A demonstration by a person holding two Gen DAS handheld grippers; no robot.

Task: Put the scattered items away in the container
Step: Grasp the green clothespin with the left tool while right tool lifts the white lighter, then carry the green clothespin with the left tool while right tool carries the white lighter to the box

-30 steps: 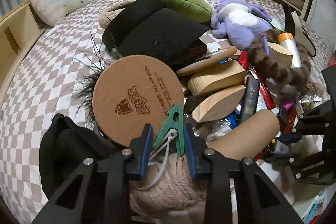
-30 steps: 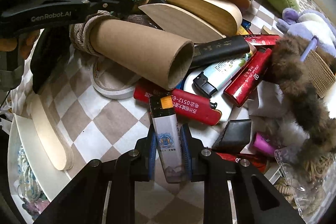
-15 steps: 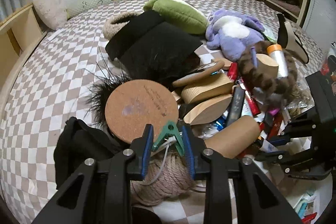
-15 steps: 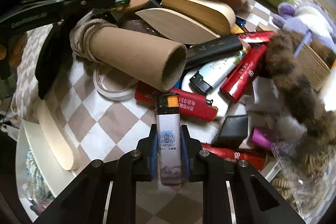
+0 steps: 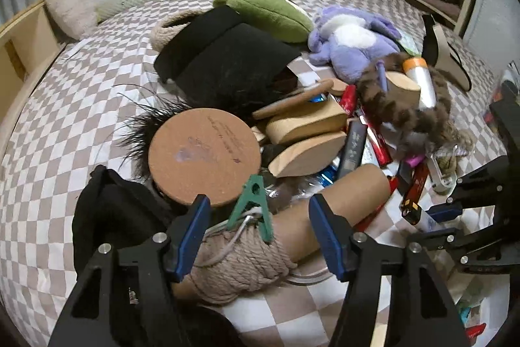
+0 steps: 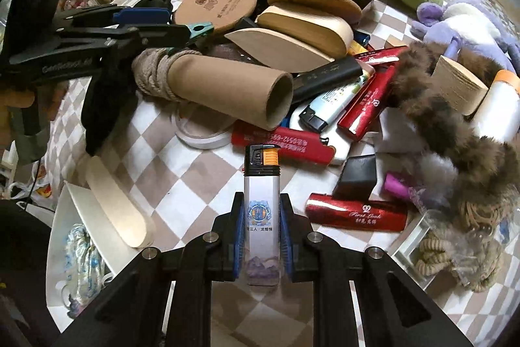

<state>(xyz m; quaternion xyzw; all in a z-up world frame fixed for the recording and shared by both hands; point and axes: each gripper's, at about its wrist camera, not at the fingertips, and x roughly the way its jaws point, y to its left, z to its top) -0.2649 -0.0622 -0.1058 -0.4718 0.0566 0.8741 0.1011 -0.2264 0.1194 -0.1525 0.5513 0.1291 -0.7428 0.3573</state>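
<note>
Over the checkered bed (image 6: 182,181), right gripper (image 6: 261,228) clamps a lighter (image 6: 262,210); left gripper (image 5: 260,225) gapes.

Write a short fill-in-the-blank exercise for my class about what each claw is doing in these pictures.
1. The right claw is shut on a white ____.
2. The left claw is ____, its fingers either side of a green clip.
3. The green clip sits on rope wound round a cardboard ____.
4. The cork disc is ____ in shape.

Missing words: lighter; open; tube; round
</note>
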